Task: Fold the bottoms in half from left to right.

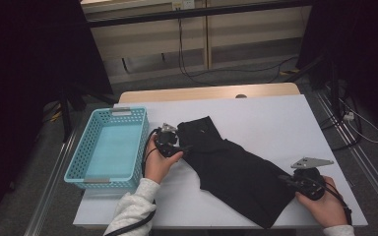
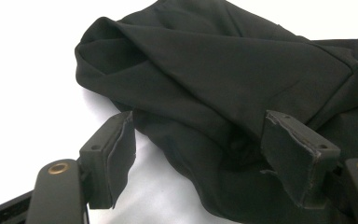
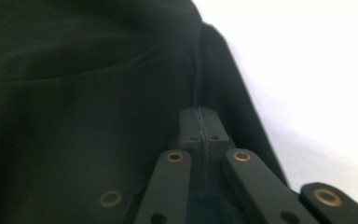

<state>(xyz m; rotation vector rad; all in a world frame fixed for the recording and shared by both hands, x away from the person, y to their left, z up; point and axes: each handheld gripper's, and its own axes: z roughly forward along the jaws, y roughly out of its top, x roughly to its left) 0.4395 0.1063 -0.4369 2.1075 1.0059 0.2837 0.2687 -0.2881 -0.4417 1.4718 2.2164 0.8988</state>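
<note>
**Both grippers at a black garment**

Left gripper (image 1: pixel 181 147), hand palm-up beneath it, points level at the near edge of the crumpled black cloth garment (image 1: pixel 236 169); jaws spread, cloth between them, unpinched. Right gripper (image 1: pixel 286 181), gripped low, points left into the garment's hem; jaws pressed together, cloth seemingly pinched. Turquoise plastic basket (image 1: pixel 94 176) behind left hand.

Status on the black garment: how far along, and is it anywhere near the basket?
Done: the black garment lies partly folded on the white table. In hand: the right tongs are closed at its near edge; the left tongs stand open around its far end. Left: the blue basket holds nothing.
</note>
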